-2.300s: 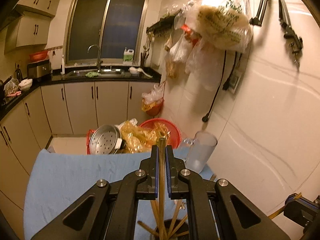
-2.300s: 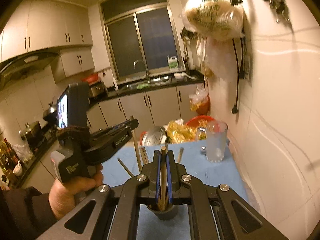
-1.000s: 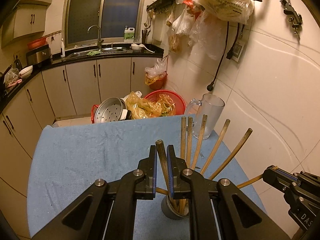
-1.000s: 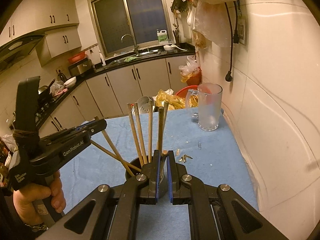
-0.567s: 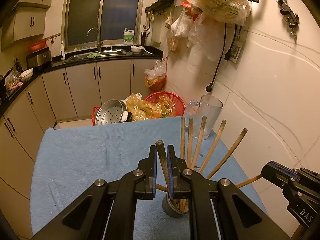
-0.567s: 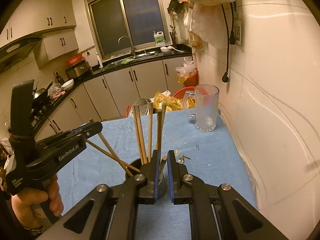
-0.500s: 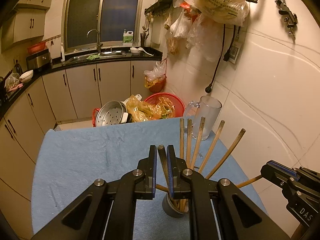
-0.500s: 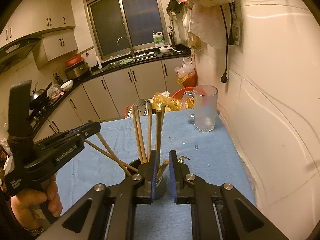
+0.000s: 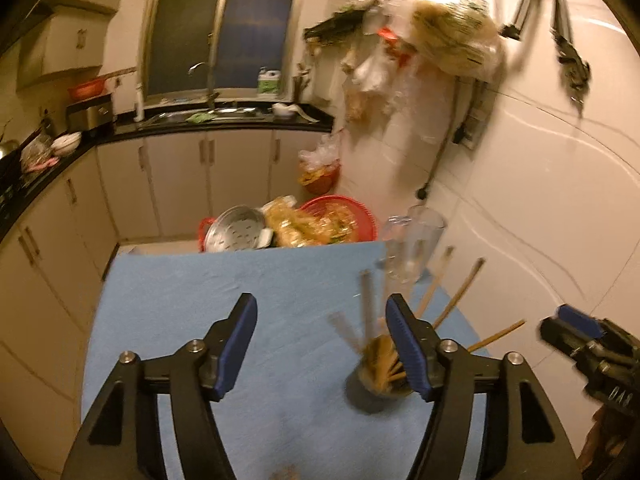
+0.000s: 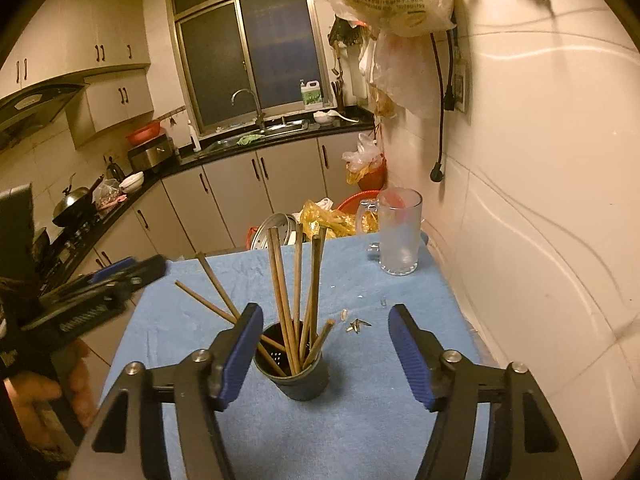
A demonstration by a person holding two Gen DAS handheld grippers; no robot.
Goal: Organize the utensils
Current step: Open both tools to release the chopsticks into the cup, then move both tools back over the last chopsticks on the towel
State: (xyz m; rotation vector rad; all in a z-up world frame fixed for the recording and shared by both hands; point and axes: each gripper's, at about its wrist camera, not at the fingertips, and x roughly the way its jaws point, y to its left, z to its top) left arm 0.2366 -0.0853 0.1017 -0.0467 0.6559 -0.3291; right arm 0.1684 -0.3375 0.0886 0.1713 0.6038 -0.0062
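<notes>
A dark round holder [image 10: 296,372] full of wooden chopsticks [image 10: 297,280] stands on the blue cloth [image 10: 392,420]. My right gripper [image 10: 325,330] hovers just in front of it. Its jaws are opening wide, and the holder shows between them with no pad pressing on it. In the left wrist view the holder [image 9: 376,390] and chopsticks [image 9: 456,300] are blurred, low by the right finger. My left gripper [image 9: 320,320] is opening too, with only bare cloth [image 9: 192,292] between its jaws. Each gripper shows in the other's view: the left gripper [image 10: 120,276] in a person's hand [image 10: 36,396], the right gripper [image 9: 580,340] at the edge.
A glass mug [image 10: 400,236] stands at the cloth's far right corner by the tiled wall [image 10: 540,240]. Small scraps [image 10: 356,324] lie right of the holder. Past the far edge sit a metal steamer [image 9: 236,232], yellow bags [image 9: 304,224] and a red basket [image 9: 352,212].
Both grippers were shut on a chopstick standing in the holder; both have let go and spread wide. The left gripper has swung left, so the holder now lies by its right finger.
</notes>
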